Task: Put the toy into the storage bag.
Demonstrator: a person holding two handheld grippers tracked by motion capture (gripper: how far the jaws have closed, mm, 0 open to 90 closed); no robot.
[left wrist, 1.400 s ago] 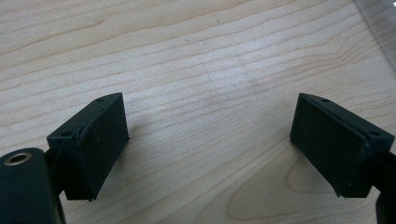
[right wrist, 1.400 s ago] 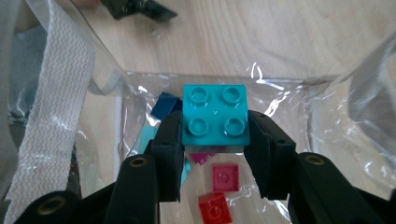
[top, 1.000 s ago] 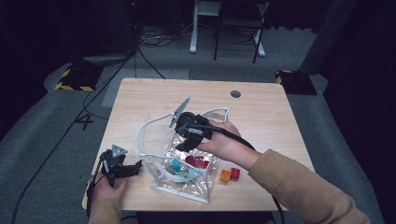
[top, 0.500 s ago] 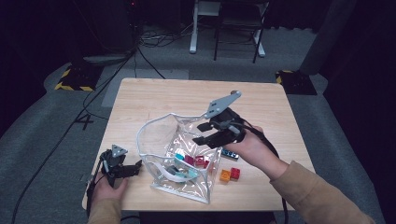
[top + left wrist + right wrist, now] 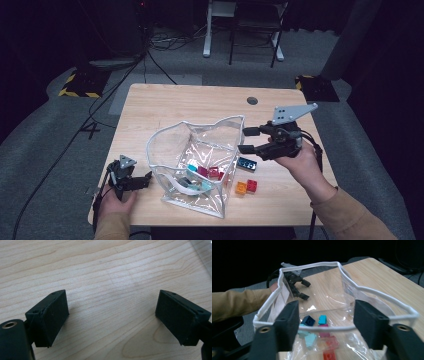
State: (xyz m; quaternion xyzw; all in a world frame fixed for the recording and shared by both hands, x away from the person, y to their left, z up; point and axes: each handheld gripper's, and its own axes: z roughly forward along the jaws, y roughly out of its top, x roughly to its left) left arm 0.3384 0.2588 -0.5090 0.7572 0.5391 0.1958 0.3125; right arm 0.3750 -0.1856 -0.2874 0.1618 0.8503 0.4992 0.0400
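Our claws by the clear bag

Our right claw [image 5: 246, 140] has just been opening, nothing in it, beside the bag [image 5: 200, 150] mid-table [image 5: 200, 102]; our left claw [image 5: 145, 179] waits open near the left edge

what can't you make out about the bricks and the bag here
- Bricks inside the clear bag: high view, creased glare blurs their count and shapes.
- Blue brick beside the bag: high view, too small to see its studs.
- Bag bottom: right gripper view, cut off by the lower edge and the right tongs.
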